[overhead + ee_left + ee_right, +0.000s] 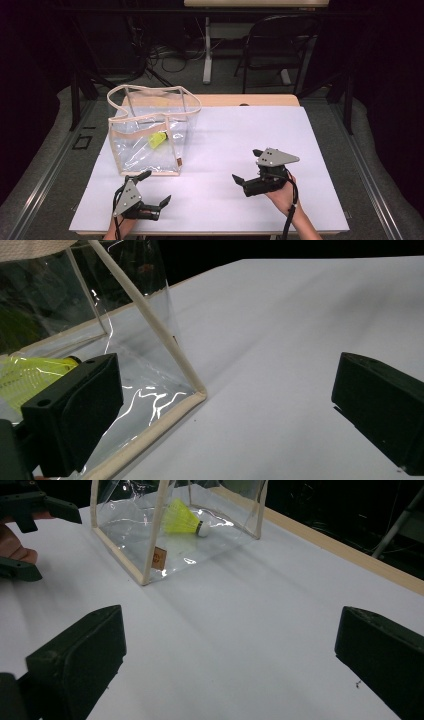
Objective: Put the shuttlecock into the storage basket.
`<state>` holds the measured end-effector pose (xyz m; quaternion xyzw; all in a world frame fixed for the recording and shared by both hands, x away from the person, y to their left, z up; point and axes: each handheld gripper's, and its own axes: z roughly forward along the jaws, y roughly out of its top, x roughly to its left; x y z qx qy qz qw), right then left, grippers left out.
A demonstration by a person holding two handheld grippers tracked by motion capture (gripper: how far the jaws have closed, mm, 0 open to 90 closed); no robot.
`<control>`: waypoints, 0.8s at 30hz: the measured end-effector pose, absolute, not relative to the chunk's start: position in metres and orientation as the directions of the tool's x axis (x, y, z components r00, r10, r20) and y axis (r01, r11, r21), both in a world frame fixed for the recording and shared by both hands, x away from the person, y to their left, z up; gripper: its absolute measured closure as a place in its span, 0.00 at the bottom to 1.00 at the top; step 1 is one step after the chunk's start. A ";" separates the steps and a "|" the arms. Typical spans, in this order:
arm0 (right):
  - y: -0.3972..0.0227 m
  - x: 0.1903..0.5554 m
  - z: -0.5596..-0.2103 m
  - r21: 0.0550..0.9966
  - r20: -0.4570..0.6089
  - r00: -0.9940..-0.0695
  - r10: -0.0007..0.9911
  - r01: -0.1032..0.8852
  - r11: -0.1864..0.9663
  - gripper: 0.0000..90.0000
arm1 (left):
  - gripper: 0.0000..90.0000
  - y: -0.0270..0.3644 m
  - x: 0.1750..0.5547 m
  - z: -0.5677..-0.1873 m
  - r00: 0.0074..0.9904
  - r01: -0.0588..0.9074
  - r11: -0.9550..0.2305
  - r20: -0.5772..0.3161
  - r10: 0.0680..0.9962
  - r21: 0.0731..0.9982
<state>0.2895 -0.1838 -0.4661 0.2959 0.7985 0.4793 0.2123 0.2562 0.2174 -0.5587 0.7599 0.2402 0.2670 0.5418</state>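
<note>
A yellow shuttlecock (186, 520) lies inside the upright clear bag (131, 142).

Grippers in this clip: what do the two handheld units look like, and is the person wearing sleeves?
Both the left gripper and right gripper are black, with two blocky jaws, a grey three-cornered plate on top and a black cable trailing back. No markings are legible. The forearms at the bottom of the high view appear bare, without sleeves.

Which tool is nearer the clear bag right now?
Left. The left tool sits just below the clear bag's front edge; the right tool is off to its right.
</note>
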 end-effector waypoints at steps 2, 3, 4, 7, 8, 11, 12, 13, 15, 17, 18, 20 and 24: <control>-0.186 0.287 -0.470 0.892 -0.053 -0.741 0.669 0.266 0.365 0.00 | 0.00 0.217 0.256 -0.559 0.743 0.076 -0.298 0.146 0.654 0.952; -0.188 0.286 -0.471 0.894 -0.050 -0.748 0.662 0.262 0.363 0.00 | 0.00 0.217 0.256 -0.559 0.743 0.076 -0.298 0.145 0.654 0.952; -0.188 0.285 -0.473 0.893 -0.047 -0.755 0.654 0.261 0.365 0.00 | 0.00 0.217 0.256 -0.559 0.742 0.076 -0.295 0.144 0.655 0.952; -0.190 0.279 -0.478 0.894 -0.060 -0.763 0.643 0.246 0.375 0.00 | 0.00 0.217 0.256 -0.559 0.740 0.077 -0.298 0.146 0.656 0.952; -0.191 0.278 -0.480 0.894 -0.066 -0.764 0.642 0.240 0.377 0.00 | 0.00 0.218 0.257 -0.559 0.740 0.077 -0.298 0.146 0.657 0.951; -0.193 0.273 -0.485 0.895 -0.079 -0.765 0.639 0.228 0.383 0.00 | 0.00 0.217 0.256 -0.559 0.740 0.077 -0.299 0.146 0.656 0.951; -0.193 0.271 -0.487 0.896 -0.084 -0.761 0.643 0.225 0.383 0.00 | 0.00 0.217 0.256 -0.559 0.740 0.077 -0.300 0.147 0.656 0.951; -0.194 0.270 -0.488 0.896 -0.090 -0.761 0.642 0.219 0.386 0.00 | 0.00 0.217 0.256 -0.559 0.740 0.076 -0.298 0.146 0.656 0.951; -0.196 0.268 -0.491 0.899 -0.088 -0.764 0.640 0.215 0.380 0.00 | 0.00 0.217 0.257 -0.559 0.739 0.077 -0.300 0.147 0.657 0.951; -0.197 0.267 -0.493 0.902 -0.090 -0.762 0.642 0.210 0.377 0.00 | 0.00 0.218 0.257 -0.559 0.739 0.077 -0.300 0.147 0.658 0.951; -0.198 0.265 -0.496 0.903 -0.086 -0.762 0.642 0.213 0.373 0.00 | 0.00 0.218 0.257 -0.559 0.738 0.077 -0.299 0.147 0.658 0.951; -0.199 0.263 -0.499 0.906 -0.095 -0.756 0.648 0.205 0.372 0.00 | 0.00 0.218 0.257 -0.559 0.738 0.077 -0.299 0.147 0.658 0.951; -0.202 0.259 -0.505 0.909 -0.098 -0.748 0.657 0.201 0.365 0.00 | 0.00 0.217 0.256 -0.559 0.739 0.078 -0.300 0.147 0.658 0.951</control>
